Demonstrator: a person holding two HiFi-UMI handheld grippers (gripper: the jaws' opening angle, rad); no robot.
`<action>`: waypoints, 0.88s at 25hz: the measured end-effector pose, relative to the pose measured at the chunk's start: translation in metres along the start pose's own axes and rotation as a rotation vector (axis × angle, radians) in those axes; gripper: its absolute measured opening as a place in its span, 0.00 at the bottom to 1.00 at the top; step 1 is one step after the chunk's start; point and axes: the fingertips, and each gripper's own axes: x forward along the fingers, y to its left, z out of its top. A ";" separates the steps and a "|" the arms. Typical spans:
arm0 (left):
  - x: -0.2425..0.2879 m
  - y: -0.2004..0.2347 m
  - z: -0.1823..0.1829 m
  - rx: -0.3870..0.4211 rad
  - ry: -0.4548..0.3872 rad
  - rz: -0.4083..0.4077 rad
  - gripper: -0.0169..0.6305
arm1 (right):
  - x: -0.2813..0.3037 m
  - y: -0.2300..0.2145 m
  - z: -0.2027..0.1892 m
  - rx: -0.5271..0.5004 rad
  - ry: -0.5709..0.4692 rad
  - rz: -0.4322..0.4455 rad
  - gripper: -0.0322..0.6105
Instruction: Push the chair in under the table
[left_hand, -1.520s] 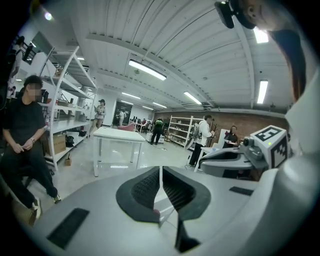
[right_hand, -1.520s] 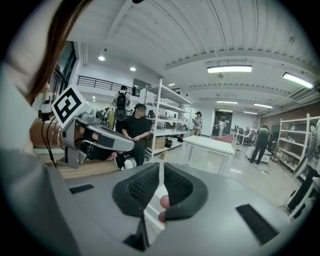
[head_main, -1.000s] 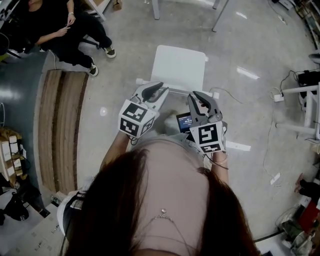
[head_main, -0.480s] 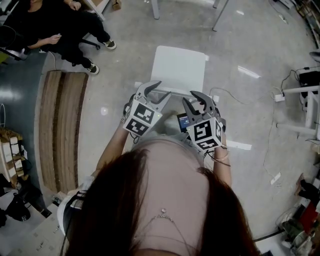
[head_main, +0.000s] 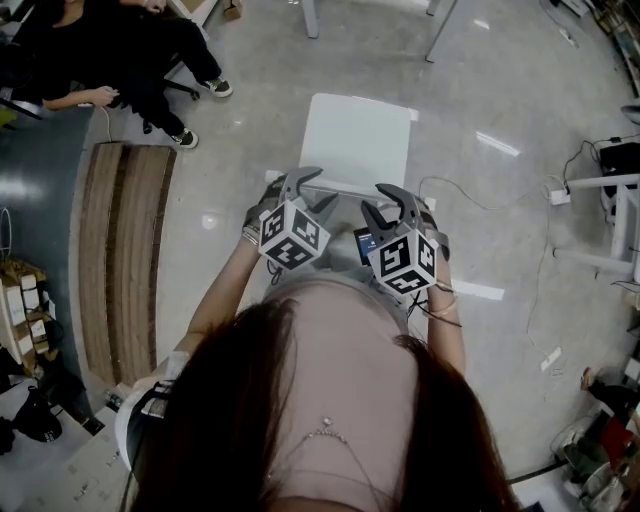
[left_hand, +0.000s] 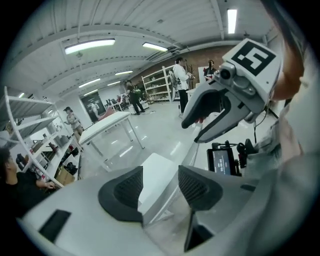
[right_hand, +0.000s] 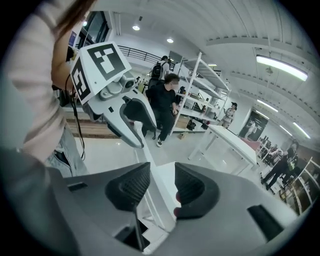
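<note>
- Floor (head_main: 250, 110): grey, glossy, reflects ceiling lights.
- White chair (head_main: 355, 140) stands on it.
- Left of the chair: slatted wooden panel (head_main: 125, 250), lying flat.
- Right of the chair: white cable (head_main: 480, 203) runs to a socket block (head_main: 556, 195).
- Beyond the chair: table legs (head_main: 312, 18).

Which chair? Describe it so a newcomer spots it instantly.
On the grey floor, look just below the white table legs at the head view's top edge. The chair is a plain white square seat, unlike the long brown wooden boards to its left.
</note>
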 end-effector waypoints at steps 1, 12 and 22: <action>0.003 -0.001 -0.002 0.018 0.017 -0.003 0.36 | 0.002 0.000 -0.002 -0.008 0.008 0.006 0.27; 0.031 -0.008 -0.019 0.171 0.150 -0.035 0.36 | 0.028 0.004 -0.026 -0.095 0.097 0.069 0.29; 0.052 -0.015 -0.033 0.255 0.244 -0.074 0.36 | 0.047 0.008 -0.043 -0.157 0.157 0.107 0.29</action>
